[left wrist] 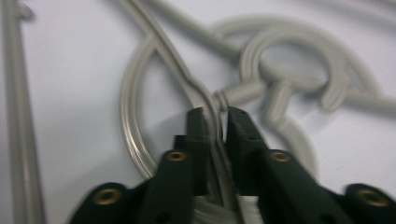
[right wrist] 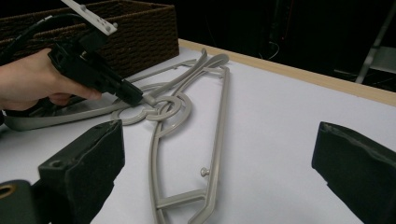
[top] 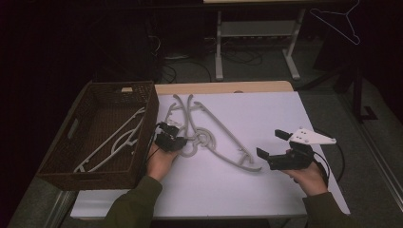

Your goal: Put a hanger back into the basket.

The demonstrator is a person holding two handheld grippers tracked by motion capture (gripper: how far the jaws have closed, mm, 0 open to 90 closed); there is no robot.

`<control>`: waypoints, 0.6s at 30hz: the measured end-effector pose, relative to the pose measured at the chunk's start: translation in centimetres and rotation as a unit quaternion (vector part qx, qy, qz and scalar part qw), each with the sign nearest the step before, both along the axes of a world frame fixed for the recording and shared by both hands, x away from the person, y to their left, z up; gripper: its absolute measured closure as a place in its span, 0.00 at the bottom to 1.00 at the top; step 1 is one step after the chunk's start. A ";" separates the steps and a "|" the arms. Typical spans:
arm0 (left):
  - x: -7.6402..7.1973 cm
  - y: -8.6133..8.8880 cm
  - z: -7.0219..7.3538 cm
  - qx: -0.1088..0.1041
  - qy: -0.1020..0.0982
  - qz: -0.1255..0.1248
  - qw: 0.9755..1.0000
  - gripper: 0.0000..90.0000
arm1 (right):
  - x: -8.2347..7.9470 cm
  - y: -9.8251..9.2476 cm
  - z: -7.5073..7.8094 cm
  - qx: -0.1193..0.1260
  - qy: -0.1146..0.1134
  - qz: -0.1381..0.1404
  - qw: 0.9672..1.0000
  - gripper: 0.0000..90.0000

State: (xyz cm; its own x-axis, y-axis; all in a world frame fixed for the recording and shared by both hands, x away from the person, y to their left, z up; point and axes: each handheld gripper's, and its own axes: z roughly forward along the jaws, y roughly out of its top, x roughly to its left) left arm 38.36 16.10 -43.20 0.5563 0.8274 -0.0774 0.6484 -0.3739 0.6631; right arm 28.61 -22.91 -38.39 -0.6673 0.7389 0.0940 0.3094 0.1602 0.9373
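The left gripper [left wrist: 215, 122] has its jaws nearly closed on the thin neck of a grey plastic hanger [left wrist: 205, 100], whose hook loops just ahead on the white tabletop [top: 266, 114], while the right gripper [top: 278, 144], well apart, stands wide open and empty.

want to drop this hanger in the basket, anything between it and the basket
Yes. The left gripper is shut on one grey hanger whose hook interlocks with the second hanger on the table. The wicker basket sits right beside them, with nothing else between.
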 end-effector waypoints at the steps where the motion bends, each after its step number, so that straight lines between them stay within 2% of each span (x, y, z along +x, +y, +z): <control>1: 0.0 0.0 -0.1 0.001 0.002 -0.001 1.000 0.91 | 0.0 0.0 0.0 0.000 -0.001 0.000 1.000 0.02; 9: -0.2 0.0 0.0 0.000 0.004 -0.008 1.000 0.91 | 0.0 -0.1 0.0 0.001 -0.001 -0.001 1.000 0.02; 10: -0.4 0.1 0.4 -0.025 -0.006 -0.006 1.000 0.98 | 0.0 -0.1 0.0 0.001 -0.001 -0.001 1.000 0.02; 14: -0.4 0.2 1.3 -0.013 -0.011 -0.011 1.000 1.00 | 0.0 -0.1 0.0 0.002 0.000 -0.001 1.000 0.02; 16: -0.3 0.4 1.1 -0.014 -0.001 -0.008 1.000 1.00 | 0.0 0.0 0.0 0.000 0.000 0.000 1.000 0.02; 18: -0.3 0.6 1.0 -0.003 -0.017 0.000 1.000 1.00 | -0.1 0.0 0.1 0.002 0.001 0.000 1.000 0.02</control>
State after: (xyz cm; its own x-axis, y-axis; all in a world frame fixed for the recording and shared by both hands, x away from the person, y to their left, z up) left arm 38.03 16.66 -42.17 0.5589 0.8268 -0.0639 0.6258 -0.3700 0.6867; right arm 28.52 -22.89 -38.33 -0.6667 0.7389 0.0979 0.3114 0.1568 0.9373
